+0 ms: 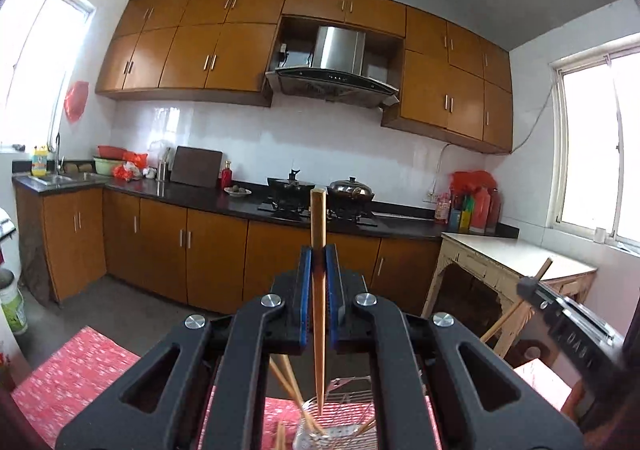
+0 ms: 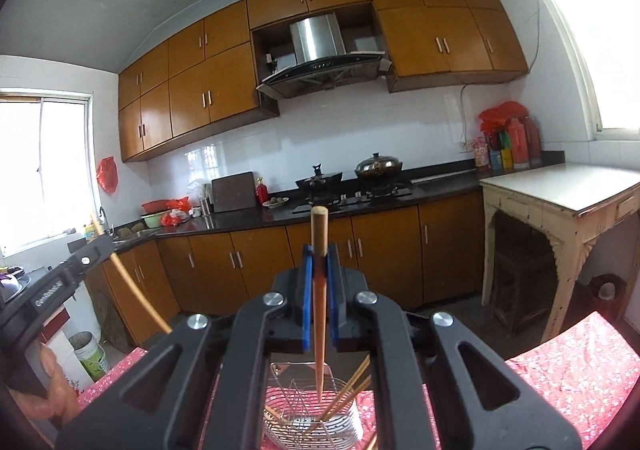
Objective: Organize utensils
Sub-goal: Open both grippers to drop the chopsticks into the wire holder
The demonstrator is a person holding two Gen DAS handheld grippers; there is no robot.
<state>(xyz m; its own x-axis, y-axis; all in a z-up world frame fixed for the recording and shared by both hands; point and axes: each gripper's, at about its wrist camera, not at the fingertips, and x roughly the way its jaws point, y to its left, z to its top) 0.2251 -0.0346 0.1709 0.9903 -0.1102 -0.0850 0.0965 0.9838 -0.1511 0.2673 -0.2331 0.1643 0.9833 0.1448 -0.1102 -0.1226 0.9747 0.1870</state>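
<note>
My left gripper is shut on a wooden chopstick that stands upright between its blue pads, tip pointing down over a wire utensil holder. Several more chopsticks lean inside that holder. My right gripper is likewise shut on a wooden chopstick, held upright with its tip above the wire holder, where other chopsticks rest. The right gripper with its chopstick shows at the right of the left wrist view. The left gripper shows at the left of the right wrist view.
The holder stands on a red patterned cloth. Ahead lies a kitchen counter with a stove, pots, a sink and orange cabinets. A worn cream table stands at the right; a paint bucket is on the floor.
</note>
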